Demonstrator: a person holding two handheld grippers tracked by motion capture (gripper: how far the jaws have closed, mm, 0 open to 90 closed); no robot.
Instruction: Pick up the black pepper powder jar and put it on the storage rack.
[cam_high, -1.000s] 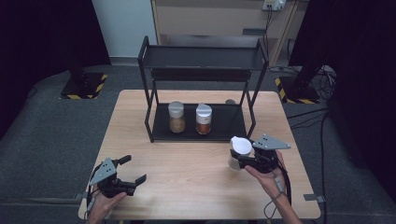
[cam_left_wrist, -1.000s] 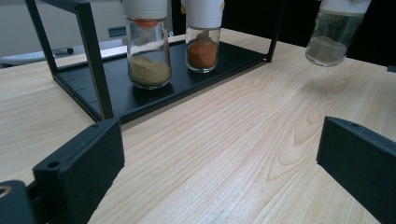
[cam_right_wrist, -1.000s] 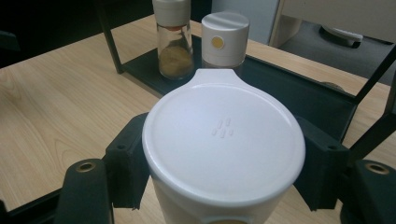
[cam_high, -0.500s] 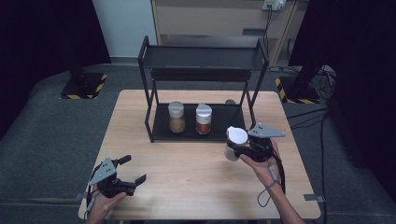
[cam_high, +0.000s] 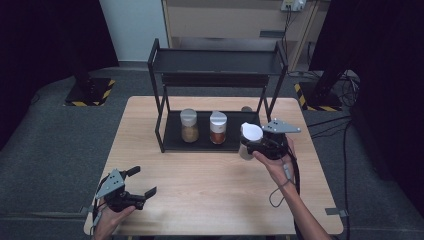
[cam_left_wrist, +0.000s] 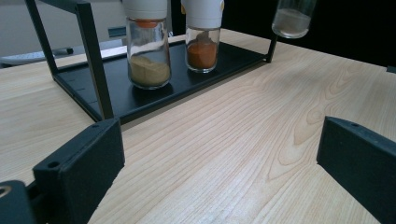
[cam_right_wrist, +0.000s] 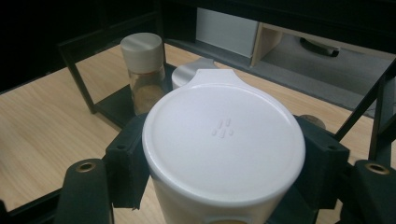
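A black two-tier rack (cam_high: 218, 64) stands at the back of the wooden table (cam_high: 215, 200). Two white-lidded spice jars stand on its lower shelf, a tan one (cam_high: 189, 125) (cam_left_wrist: 148, 51) and an orange one (cam_high: 218, 128) (cam_left_wrist: 201, 37). My right gripper (cam_high: 248, 146) (cam_right_wrist: 224, 163) is shut on a third white-lidded jar (cam_high: 251, 133) (cam_right_wrist: 224, 135), held upright above the table just off the shelf's right front corner. The left gripper view catches that jar's glass bottom (cam_left_wrist: 291, 19) hanging in the air. My left gripper (cam_high: 137, 186) (cam_left_wrist: 219, 158) rests open near the front left edge, with nothing between its jaws.
A small round grey object (cam_high: 246, 108) (cam_right_wrist: 312, 121) sits behind the rack's right leg. The rack's upper shelf (cam_high: 215, 56) is bare. A cable (cam_high: 280, 192) trails from the right gripper over the table. Dark floor surrounds the table.
My right gripper has carried the jar away from the person and slightly left, rising toward the rack's right end. The left gripper has stayed put.
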